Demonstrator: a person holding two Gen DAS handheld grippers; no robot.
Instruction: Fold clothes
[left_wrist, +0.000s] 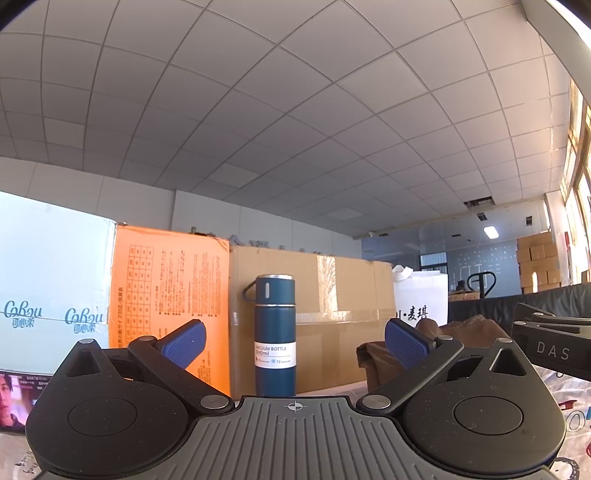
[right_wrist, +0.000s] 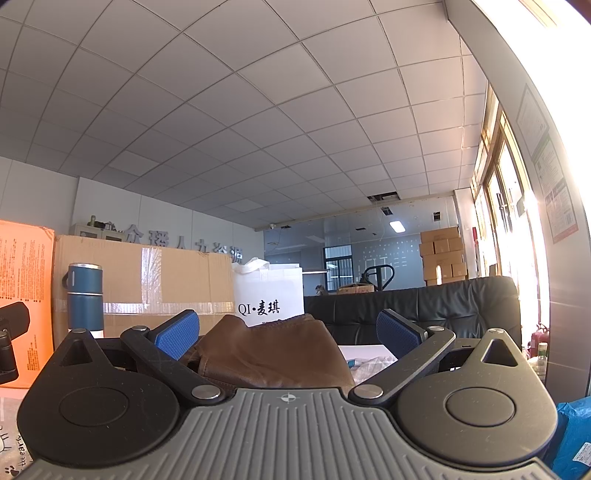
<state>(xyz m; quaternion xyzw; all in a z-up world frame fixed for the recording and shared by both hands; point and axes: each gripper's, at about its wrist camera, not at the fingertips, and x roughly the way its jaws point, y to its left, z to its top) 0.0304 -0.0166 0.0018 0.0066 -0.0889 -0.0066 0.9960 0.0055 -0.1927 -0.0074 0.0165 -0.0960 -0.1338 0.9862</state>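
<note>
A brown garment (right_wrist: 266, 350) lies bunched on the table right in front of my right gripper (right_wrist: 288, 334), whose blue-padded fingers stand wide open with nothing gripped. In the left wrist view the same brown garment (left_wrist: 469, 332) sits to the right, beyond the right finger. My left gripper (left_wrist: 293, 341) is open too and faces a blue vacuum bottle, holding nothing. The black body of the right gripper (left_wrist: 554, 343) shows at the left view's right edge.
A blue vacuum bottle (left_wrist: 275, 336) stands upright before a taped cardboard box (left_wrist: 332, 306). An orange box (left_wrist: 170, 302), a pale tissue carton (left_wrist: 51, 291) and a white bag (right_wrist: 269, 295) line the back. A black sofa (right_wrist: 424, 310) lies beyond. The table has a printed cover (left_wrist: 569, 402).
</note>
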